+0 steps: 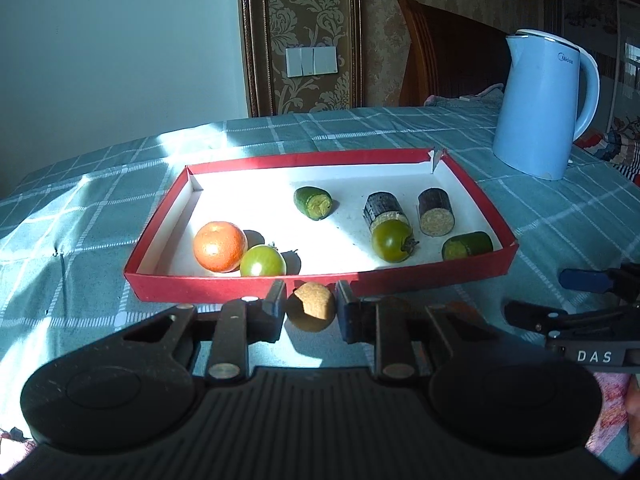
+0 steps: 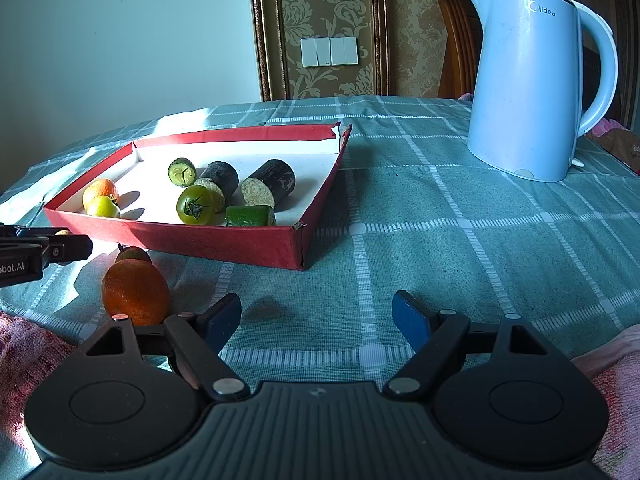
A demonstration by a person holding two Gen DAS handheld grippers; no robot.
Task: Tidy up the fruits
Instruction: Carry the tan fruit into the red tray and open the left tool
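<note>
A red-walled tray (image 1: 248, 286) (image 2: 224, 242) holds an orange (image 1: 219, 246), two green tomatoes (image 1: 263, 261) (image 1: 391, 240), two cucumber pieces (image 1: 313, 202) (image 1: 467, 245) and two dark sugarcane pieces (image 1: 385, 208) (image 1: 435, 211). My left gripper (image 1: 311, 310) is just in front of the tray's near wall, its jaws around a small brown round fruit (image 1: 314, 306), touching or nearly so. My right gripper (image 2: 318, 318) is open and empty over the cloth. An orange (image 2: 135, 292) lies on the cloth to its left, with a small brown fruit (image 2: 134, 255) behind it.
A light blue electric kettle (image 1: 540, 108) (image 2: 532, 80) stands on the checked tablecloth (image 2: 480, 240) to the right of the tray. A wooden chair (image 1: 440, 52) stands behind the table. Pink cloth (image 2: 24, 352) lies at the near edge.
</note>
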